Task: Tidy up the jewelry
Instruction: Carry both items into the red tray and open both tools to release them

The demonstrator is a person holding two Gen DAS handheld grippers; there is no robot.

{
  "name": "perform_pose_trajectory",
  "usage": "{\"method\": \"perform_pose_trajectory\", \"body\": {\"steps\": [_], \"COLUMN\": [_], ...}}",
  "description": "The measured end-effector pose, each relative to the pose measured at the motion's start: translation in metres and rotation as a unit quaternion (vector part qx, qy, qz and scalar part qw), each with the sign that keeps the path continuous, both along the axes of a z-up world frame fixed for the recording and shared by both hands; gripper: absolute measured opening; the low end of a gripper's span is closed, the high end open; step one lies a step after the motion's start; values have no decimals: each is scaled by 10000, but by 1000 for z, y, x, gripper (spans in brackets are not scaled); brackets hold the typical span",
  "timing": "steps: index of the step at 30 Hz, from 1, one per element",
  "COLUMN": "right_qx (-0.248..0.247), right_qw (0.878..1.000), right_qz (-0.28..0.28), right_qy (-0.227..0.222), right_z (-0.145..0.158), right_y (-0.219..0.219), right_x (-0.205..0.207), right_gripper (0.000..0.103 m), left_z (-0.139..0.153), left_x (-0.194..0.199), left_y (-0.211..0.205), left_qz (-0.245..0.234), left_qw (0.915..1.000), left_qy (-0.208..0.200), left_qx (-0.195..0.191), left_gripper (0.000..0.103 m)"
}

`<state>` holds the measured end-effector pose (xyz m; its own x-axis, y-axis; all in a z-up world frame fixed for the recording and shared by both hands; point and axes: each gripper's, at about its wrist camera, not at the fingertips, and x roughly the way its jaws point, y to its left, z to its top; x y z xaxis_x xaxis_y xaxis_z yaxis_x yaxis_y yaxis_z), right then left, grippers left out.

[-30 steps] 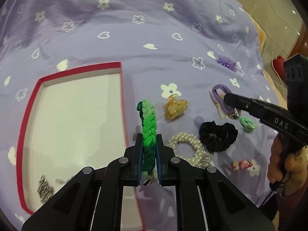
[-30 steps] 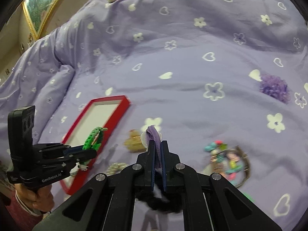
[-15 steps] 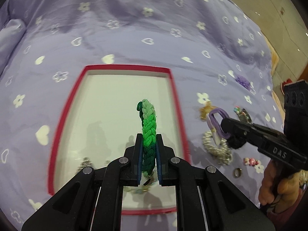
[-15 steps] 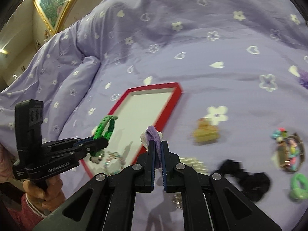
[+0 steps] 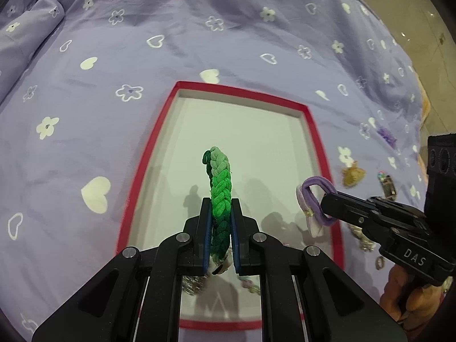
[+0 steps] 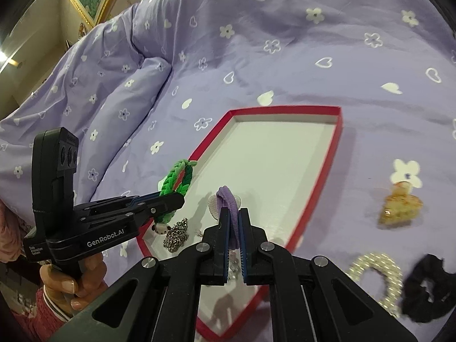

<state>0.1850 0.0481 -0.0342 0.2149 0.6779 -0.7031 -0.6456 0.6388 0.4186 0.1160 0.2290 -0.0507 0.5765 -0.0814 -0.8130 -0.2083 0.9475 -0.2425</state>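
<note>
Green braided fabric bracelet (image 5: 219, 199) stands upright between the closed fingers of the left gripper (image 5: 219, 228), pinched across its lower half, its long axis running straight up from the jaws with a small white charm dangling below them. From there outward, it hangs directly over the near half of the shallow red-rimmed white tray (image 5: 313, 131), so the drop lies straight down rather than to either side.

To the right of that, the right gripper (image 6: 233, 228) is closed on a lilac elastic hair loop with a pale fabric tag (image 6: 226, 199); in the left wrist view this loop sits just inside the tray's right rim, near its near corner. The left gripper looks the better centred over the tray floor.

A heap of silver chain (image 6: 176, 233) already lies on the tray's near end, beneath both grippers. Outside the tray's right rim, an amber claw clip (image 6: 399, 208), a pearl bead bracelet (image 6: 376, 273) and a black scrunchie (image 6: 424, 290) wait on the lilac flower-print bedspread (image 5: 171, 42).
</note>
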Motion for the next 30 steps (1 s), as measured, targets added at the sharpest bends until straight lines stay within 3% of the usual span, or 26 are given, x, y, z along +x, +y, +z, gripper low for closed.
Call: {"method": "perform_pose_trajectory", "body": {"steps": [13,16,21,24,26,30], "right_qx": [-599,-641,-637,-611,-592,-520], "right_qw": [9977,9975,9975,9977,9978,9983], "right_qz": [250,248,258,252,245,235], "right_qy": [173,133,135,165,154,116], "right_z": [-29,-30,-30,-29,-28,-23], "right_y": [29,29,30,30,30,27], "right_x": [5,4,3,5,4,2], "right_gripper": [10,10,11,15,20,21], "left_z": [-33,-34,-33,-32,-30,-24], "left_x": [14,12,11,10,8,3], "left_y": [8,8,7,7,8,7], "left_qz": [21,60,60,90,118,170], "left_qw": [9987,9986,9986,9985,9985,9984], "left_qy": [500,501,489,488,484,446], "left_qx": [123,141,185,216,235,306], "left_gripper": [13,19,20,30,42,45]}}
